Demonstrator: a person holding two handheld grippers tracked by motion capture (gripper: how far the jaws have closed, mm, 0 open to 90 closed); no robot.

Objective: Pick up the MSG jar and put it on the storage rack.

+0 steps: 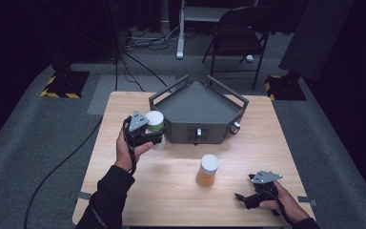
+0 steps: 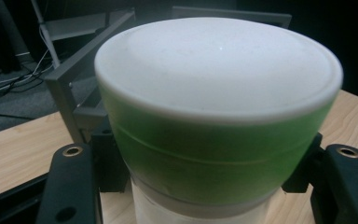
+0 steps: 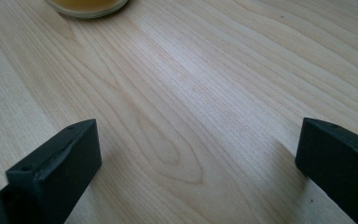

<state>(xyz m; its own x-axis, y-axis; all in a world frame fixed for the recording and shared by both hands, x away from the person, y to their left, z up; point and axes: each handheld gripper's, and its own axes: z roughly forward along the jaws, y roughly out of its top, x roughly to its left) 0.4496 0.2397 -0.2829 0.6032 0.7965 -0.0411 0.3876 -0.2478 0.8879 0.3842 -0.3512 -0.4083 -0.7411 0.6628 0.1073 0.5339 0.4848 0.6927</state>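
Observation:
A jar with a white lid and green band (image 1: 155, 121) is held off the table at the left, just in front of the grey tray's left corner. My left gripper (image 1: 147, 135) is shut on it, its jaws pressing both sides of the jar (image 2: 214, 130) below the lid. An orange jar with a white lid (image 1: 208, 170) stands upright on the table in front of the tray; its base (image 3: 87, 6) shows at the top of the right gripper view. My right gripper (image 1: 243, 198) rests low near the table's front right edge, open with nothing between its jaws (image 3: 196, 163).
A grey angular tray with raised rails (image 1: 198, 114) sits at the back middle of the wooden table (image 1: 171, 181). Beyond the table are a folding chair (image 1: 238, 33), cables on the floor and stands with yellow-black bases (image 1: 64, 86).

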